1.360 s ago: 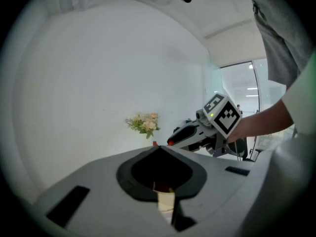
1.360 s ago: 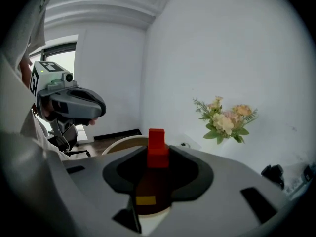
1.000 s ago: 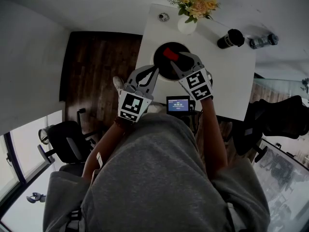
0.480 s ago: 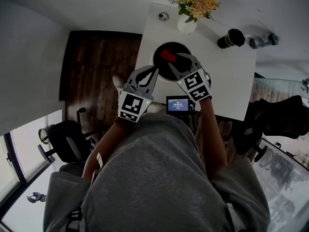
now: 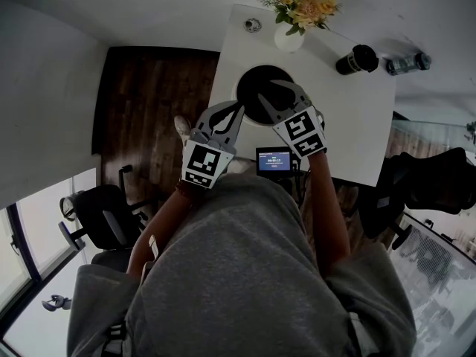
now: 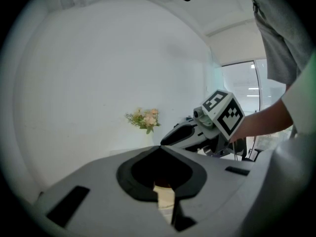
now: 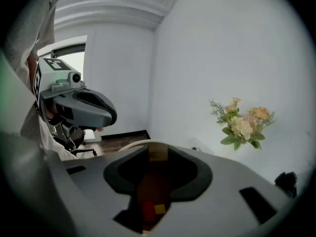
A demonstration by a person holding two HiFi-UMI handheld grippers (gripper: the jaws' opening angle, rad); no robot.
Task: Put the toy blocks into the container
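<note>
Release step ending: I am holding right tongs [image 5: 271, 95] over container [image 5: 249, 86], slightly apart, just closing, nothing gripped; blocks [image 7: 148, 210] lying inside. Left tongs [image 5: 236, 108] pressed together, empty. Next move calling for locating another block.

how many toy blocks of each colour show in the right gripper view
red block: 1
yellow block: 1
total: 2
</note>
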